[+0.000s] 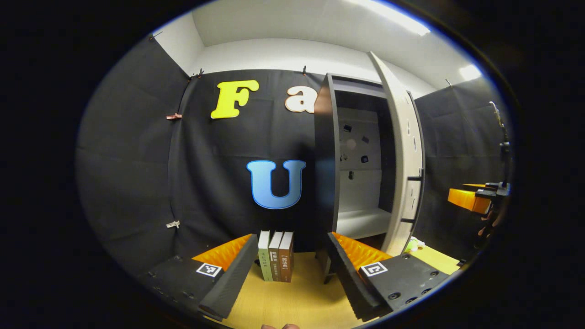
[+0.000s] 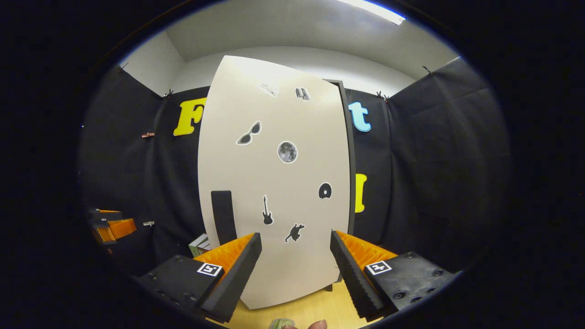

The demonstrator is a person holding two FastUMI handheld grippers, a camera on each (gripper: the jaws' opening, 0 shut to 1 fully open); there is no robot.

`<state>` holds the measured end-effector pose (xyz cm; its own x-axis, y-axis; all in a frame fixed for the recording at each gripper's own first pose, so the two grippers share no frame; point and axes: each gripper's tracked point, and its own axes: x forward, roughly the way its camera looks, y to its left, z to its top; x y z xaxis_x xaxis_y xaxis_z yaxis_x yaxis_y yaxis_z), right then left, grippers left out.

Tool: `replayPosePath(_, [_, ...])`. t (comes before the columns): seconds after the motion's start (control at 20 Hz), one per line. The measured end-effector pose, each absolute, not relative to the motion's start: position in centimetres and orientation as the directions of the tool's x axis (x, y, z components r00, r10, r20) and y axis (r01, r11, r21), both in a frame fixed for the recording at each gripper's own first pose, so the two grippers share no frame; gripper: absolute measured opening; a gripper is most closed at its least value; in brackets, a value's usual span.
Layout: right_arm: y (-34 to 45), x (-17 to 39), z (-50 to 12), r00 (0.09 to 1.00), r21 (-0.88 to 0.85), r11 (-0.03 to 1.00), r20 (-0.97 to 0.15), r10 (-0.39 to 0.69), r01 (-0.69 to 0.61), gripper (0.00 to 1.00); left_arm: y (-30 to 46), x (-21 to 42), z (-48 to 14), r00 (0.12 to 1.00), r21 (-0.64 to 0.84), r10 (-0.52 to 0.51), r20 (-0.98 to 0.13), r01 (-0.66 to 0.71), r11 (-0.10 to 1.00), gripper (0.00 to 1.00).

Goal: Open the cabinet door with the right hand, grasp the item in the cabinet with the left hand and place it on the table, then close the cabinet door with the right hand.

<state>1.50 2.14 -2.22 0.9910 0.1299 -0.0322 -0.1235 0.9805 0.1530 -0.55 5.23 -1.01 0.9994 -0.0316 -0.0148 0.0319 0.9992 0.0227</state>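
**Cabinet door ajar, both grippers empty above the table**

The cabinet [image 1: 361,160] stands ahead and slightly right of the left gripper [image 1: 292,269], its door [image 1: 402,155] swung out toward the camera and seen nearly edge-on. Through the gap, the cabinet's pale shelf [image 1: 363,221] lies bare where it can be seen, with small stickers on the back wall above it. The left gripper is held level over the table [image 1: 292,297], fingers apart and gripping nothing. Straight ahead between its fingers, three books [image 1: 276,256] stand upright on the table, side by side against the booth wall. Far to its right, the right gripper [image 1: 475,196] hangs beside the door.

In the right gripper view, the right gripper [image 2: 295,269] faces the door's [image 2: 274,183] outer face squarely and close, fingers spread with nothing between them. The dark handle [image 2: 224,217] sits just above its left finger, apart from it. A green-covered book [image 2: 199,244] peeks out left of the door. The left gripper [image 2: 112,226] shows far off to the left.
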Motion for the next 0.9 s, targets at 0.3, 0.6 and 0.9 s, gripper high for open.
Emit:
replayPosePath(0.3, [1.7,0.4,-1.8,0.991,0.149,0.981,-0.032,0.127,-0.121,0.98,4.3,-1.0,-0.7,0.999,0.031,-0.039,-0.013,0.039,0.999,0.95])
replayPosePath(0.6, [0.2,0.1,-1.8,0.994,0.142,0.985,-0.034,0.102,-0.096,0.98,3.9,-1.6,-0.9,0.999,0.035,-0.034,-0.018,0.034,0.999,0.94])
replayPosePath(0.9, [-0.1,0.1,-1.8,0.994,0.135,0.986,-0.034,0.1,-0.094,0.98,3.2,-1.7,-0.9,0.999,0.038,-0.037,-0.025,0.038,0.999,0.94])
